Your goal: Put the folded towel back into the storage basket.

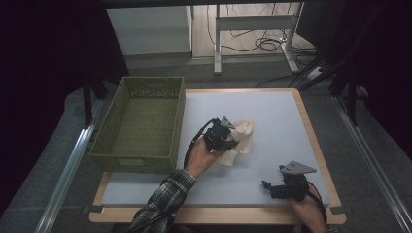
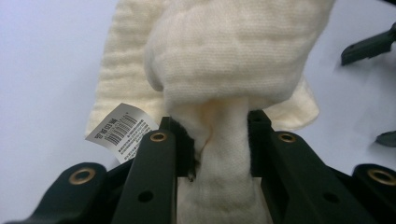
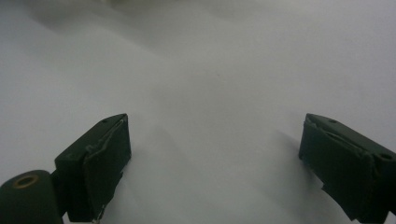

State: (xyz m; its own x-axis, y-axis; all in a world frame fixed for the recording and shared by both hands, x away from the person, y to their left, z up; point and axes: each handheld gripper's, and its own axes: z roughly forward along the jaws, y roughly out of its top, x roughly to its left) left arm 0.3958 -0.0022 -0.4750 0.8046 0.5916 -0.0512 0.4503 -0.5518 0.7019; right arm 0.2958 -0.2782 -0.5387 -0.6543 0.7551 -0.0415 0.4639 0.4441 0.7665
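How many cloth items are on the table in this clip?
1. A cream knitted cloth lies near the middle of the white table, right of the green basket, bunched between the fingers of the left gripper. The basket looks empty.

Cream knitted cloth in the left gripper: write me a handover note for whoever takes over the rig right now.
Left gripper: shut on the cream knitted cloth, a bunched fold pinched between its jaws; the barcode tag hangs at the cloth's left in the left gripper view.
Right gripper: open, nothing between its jaws, low over the table mat near the front right corner.
Olive green basket: at the table's left edge, nothing in it.
Done: cloth grasped mid-table.
Left: probably carry the cloth to the basket and release it there.
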